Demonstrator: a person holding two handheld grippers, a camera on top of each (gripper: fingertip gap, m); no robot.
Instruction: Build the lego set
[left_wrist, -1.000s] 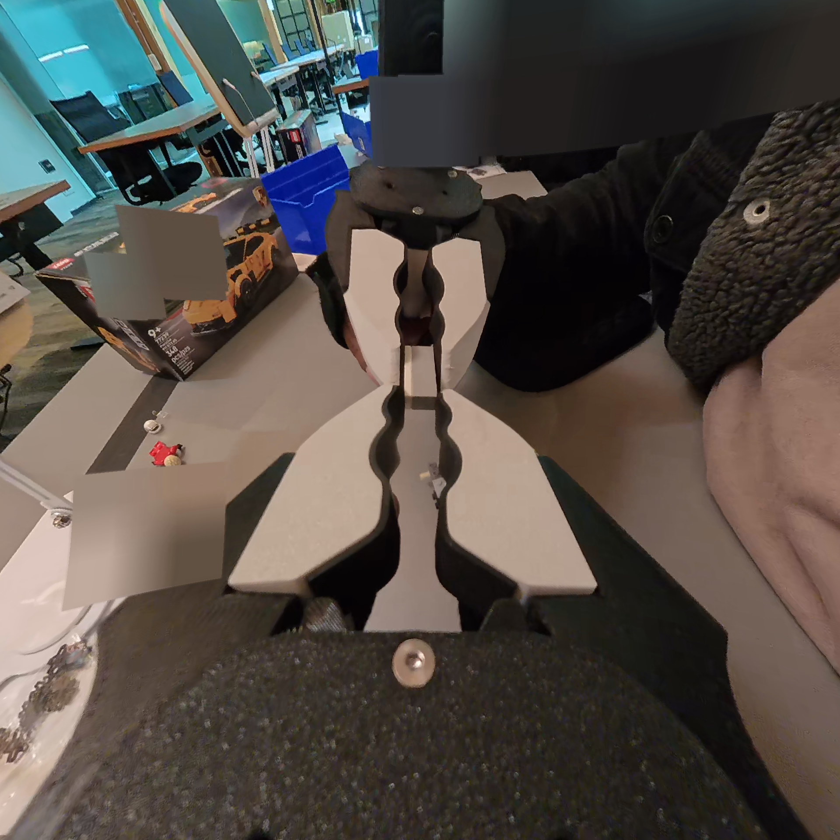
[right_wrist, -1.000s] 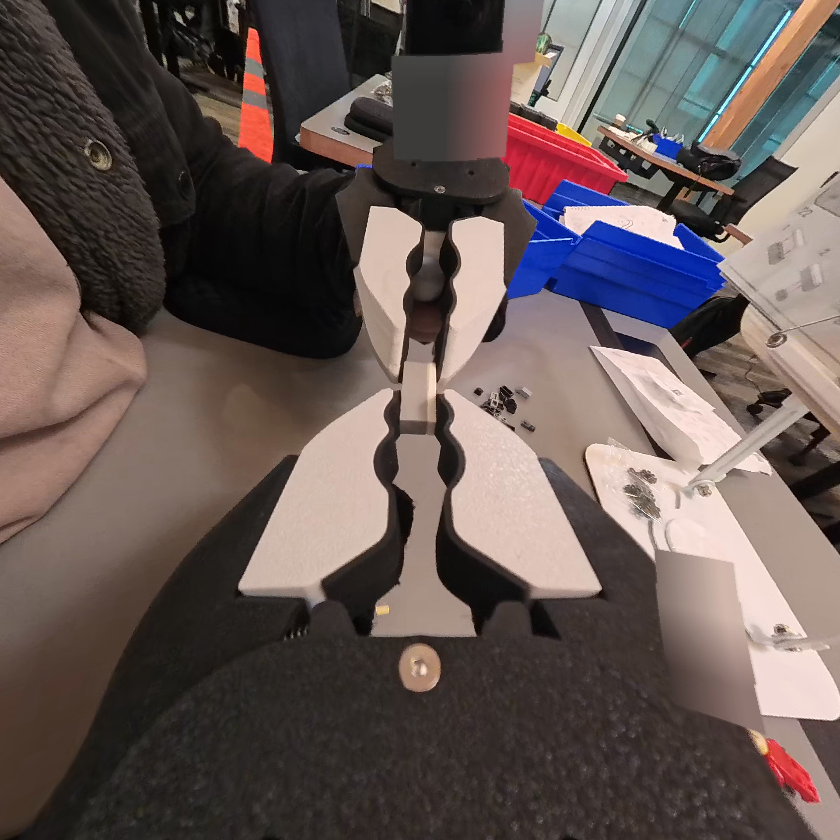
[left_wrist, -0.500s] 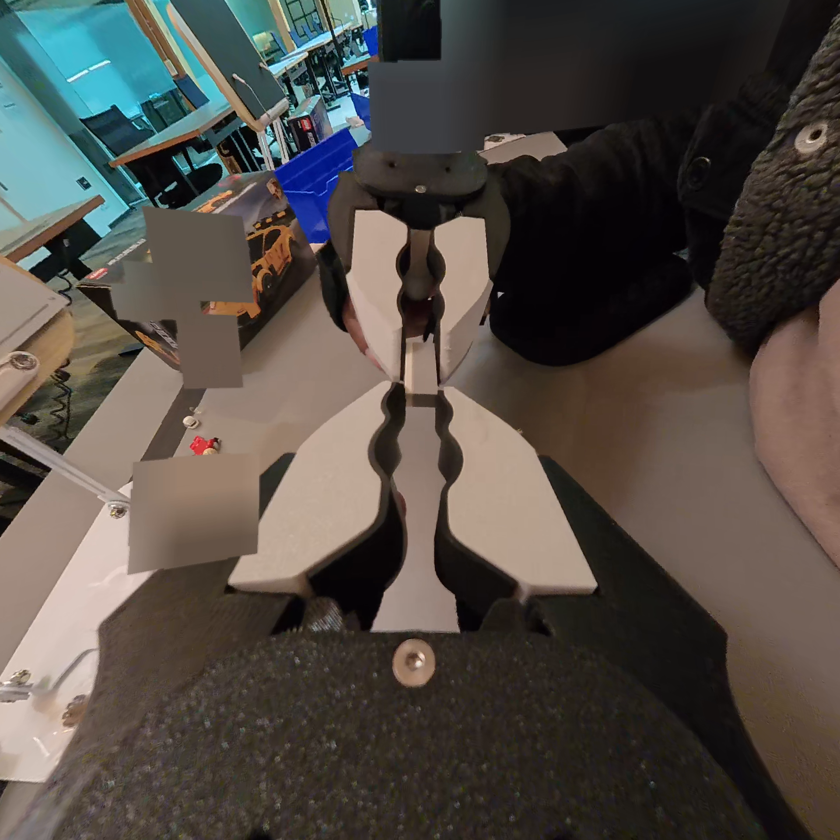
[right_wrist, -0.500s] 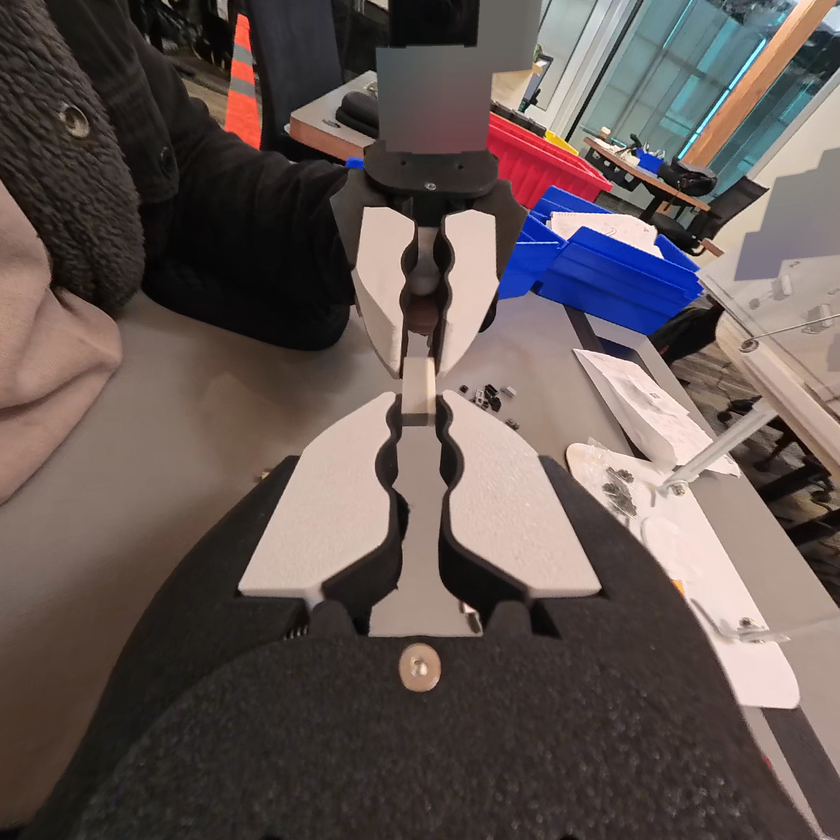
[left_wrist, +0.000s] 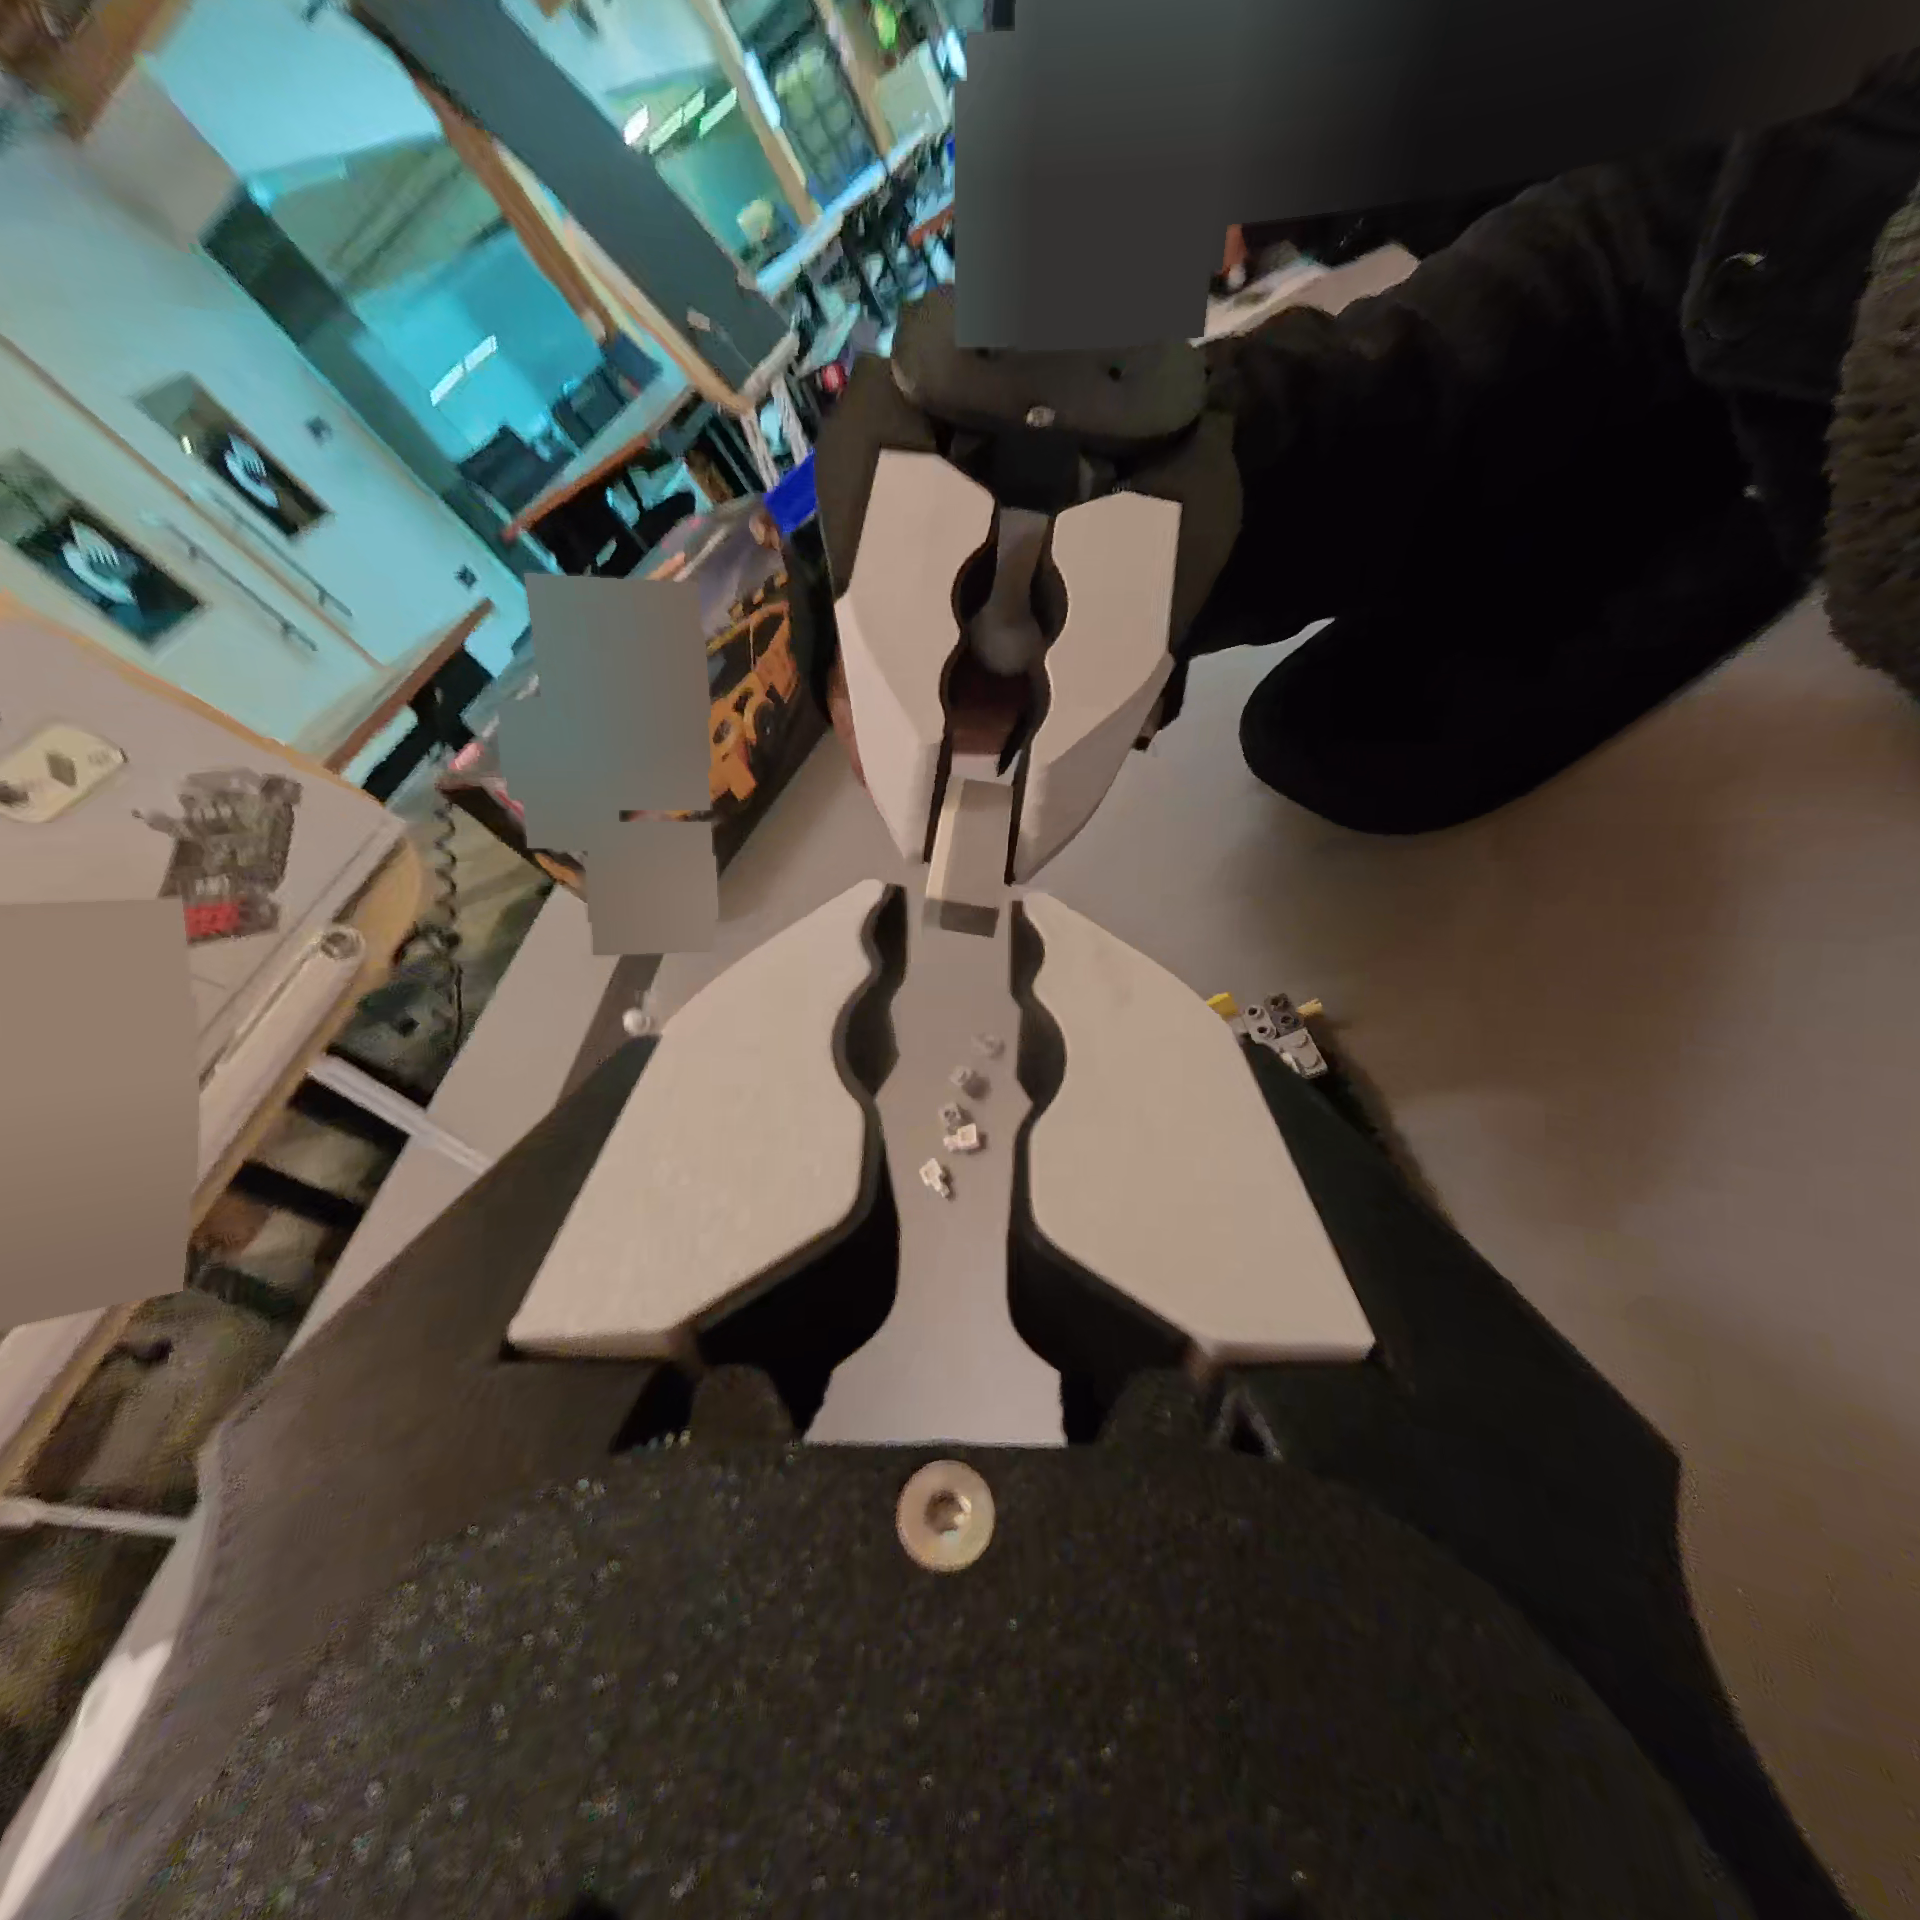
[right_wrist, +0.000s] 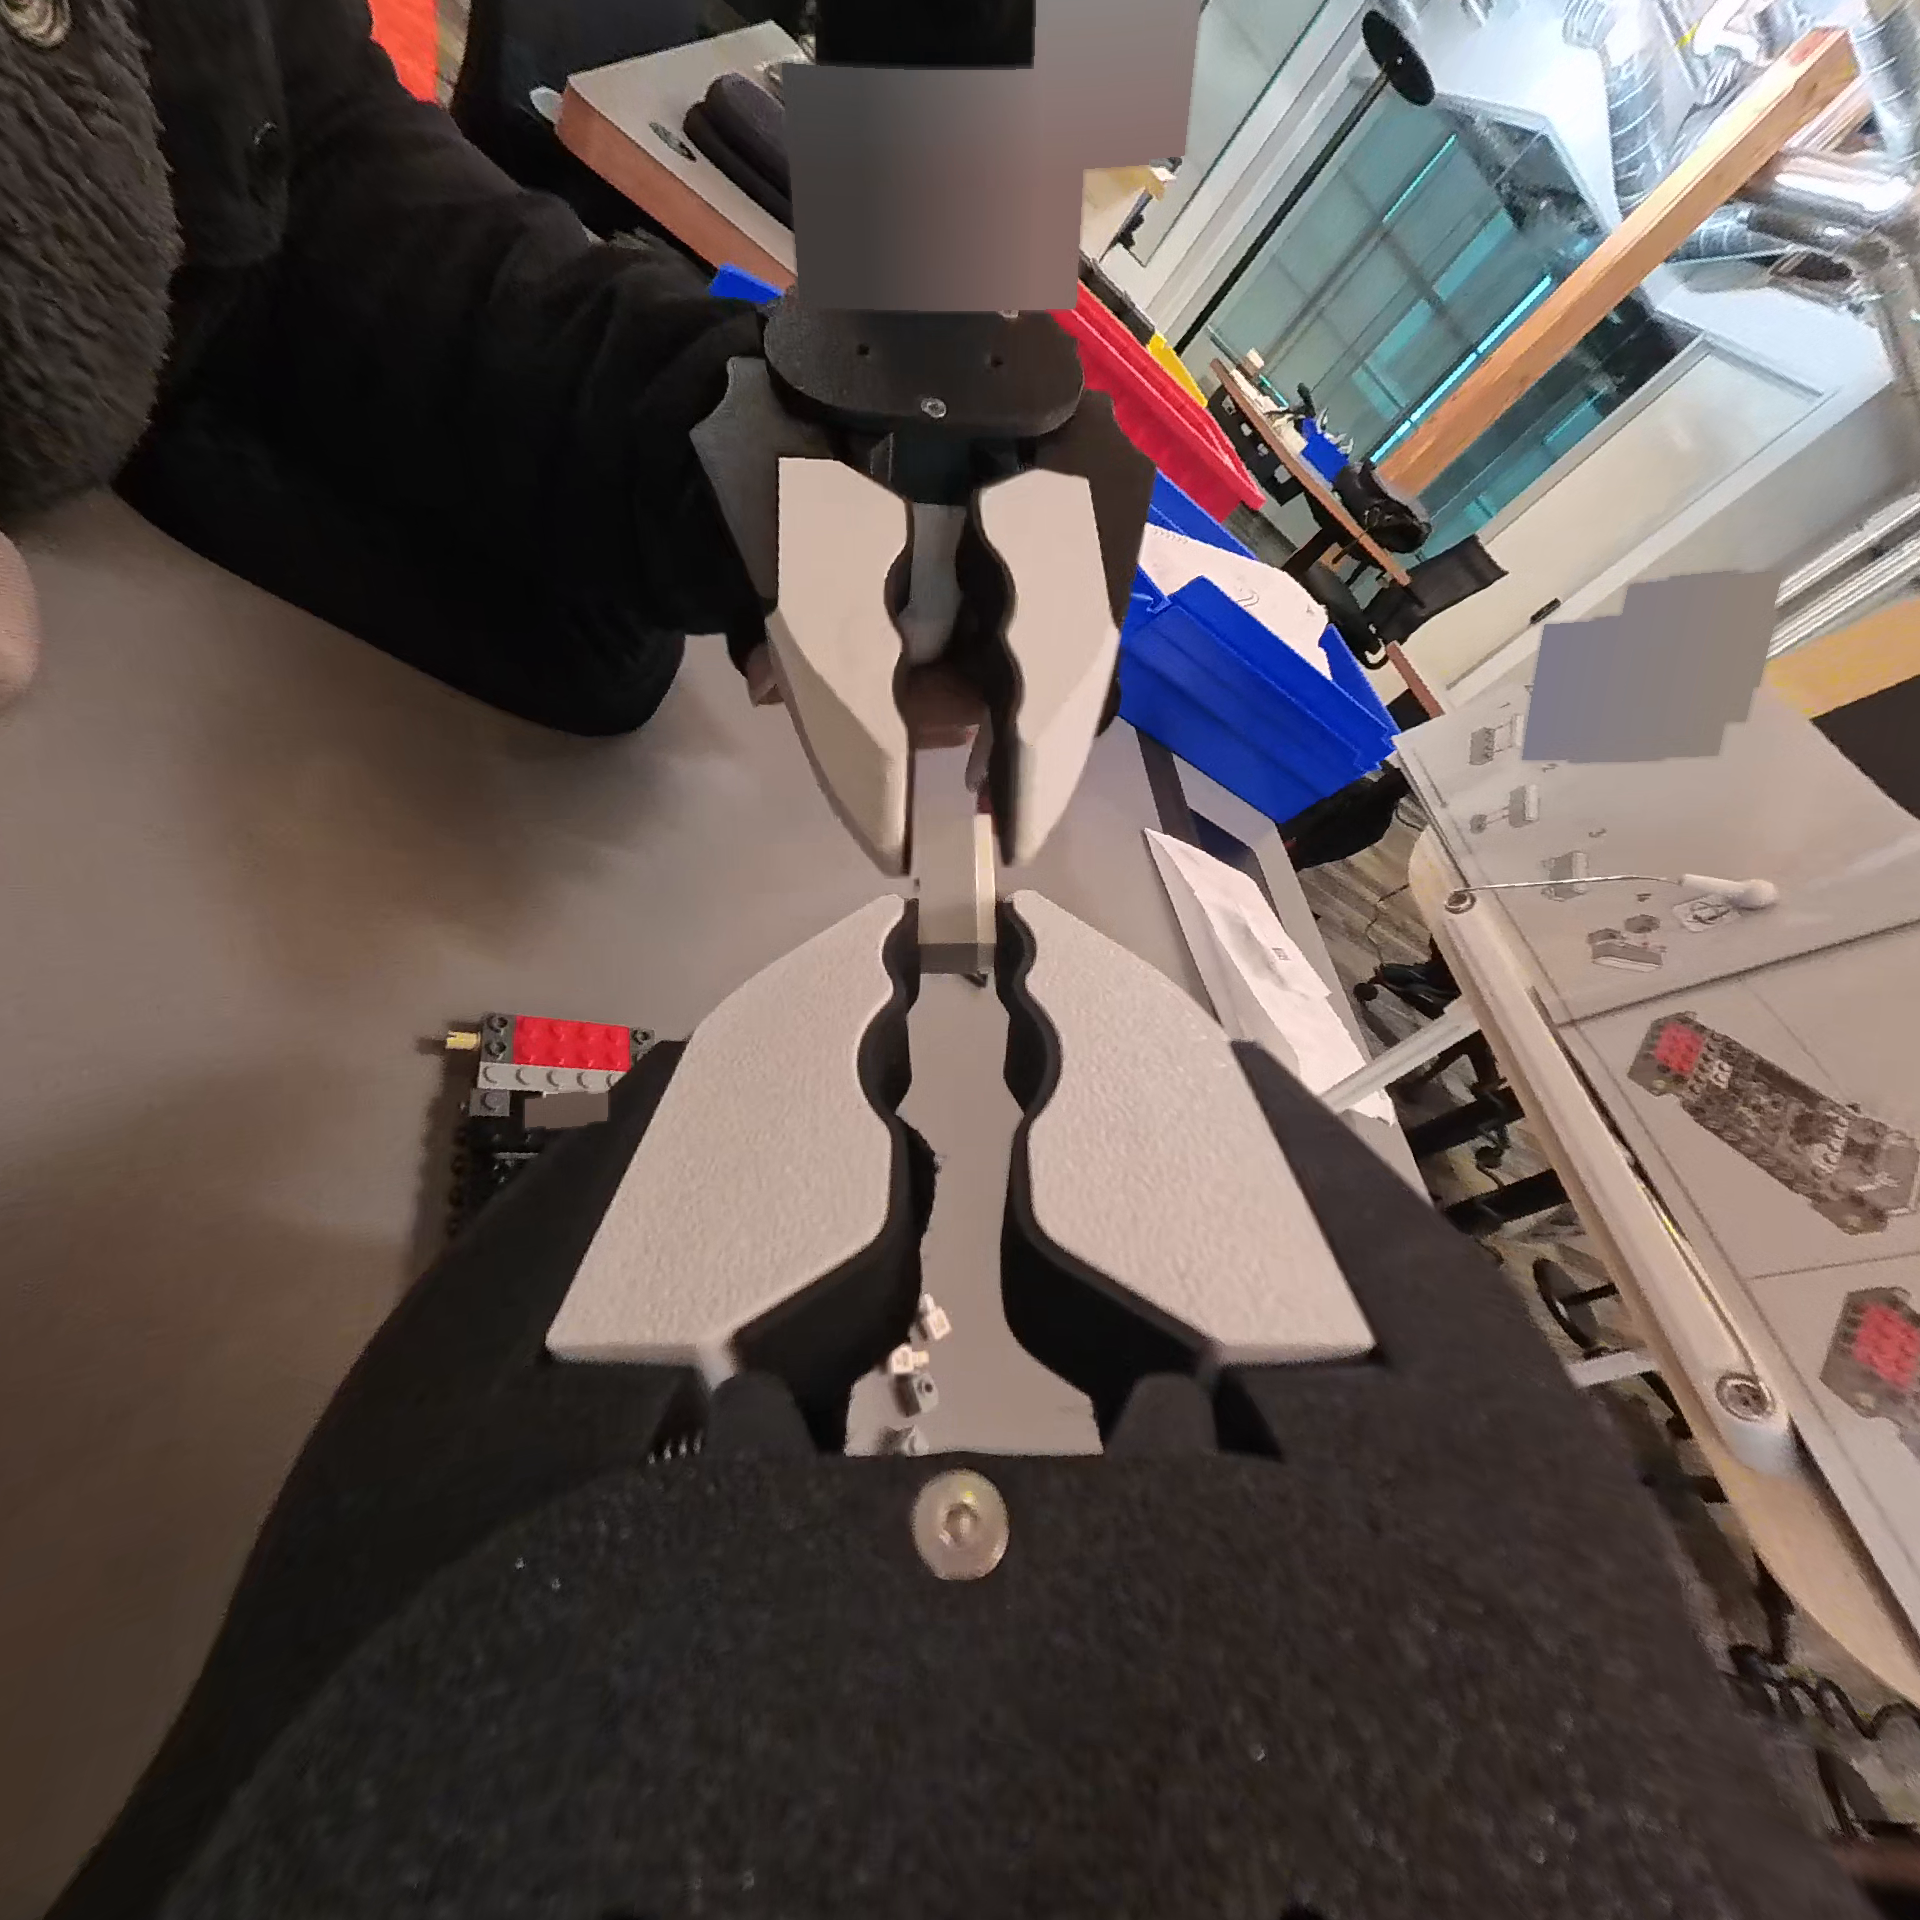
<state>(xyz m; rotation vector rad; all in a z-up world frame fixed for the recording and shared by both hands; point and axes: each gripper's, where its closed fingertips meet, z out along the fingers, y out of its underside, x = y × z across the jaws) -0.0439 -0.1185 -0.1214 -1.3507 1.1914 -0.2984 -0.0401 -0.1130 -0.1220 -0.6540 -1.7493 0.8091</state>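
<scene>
Now both tools, left tool (left_wrist: 961, 909) and right tool (right_wrist: 951, 914), stayed clenched on one white piece (left_wrist: 961, 847), lifted farther off the bench (left_wrist: 1558, 1039); joining continued, loose bits (left_wrist: 961, 1117) appeared below.

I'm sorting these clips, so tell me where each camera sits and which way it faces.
Left wrist view: on the left gripper, facing the right gripper across the grey table; own fingers and a black sleeve show.
Right wrist view: on the right gripper, facing back at the left one; its fingers and the other sleeve show.
Shared: the pale block pinched between both grippers' tips.
</scene>
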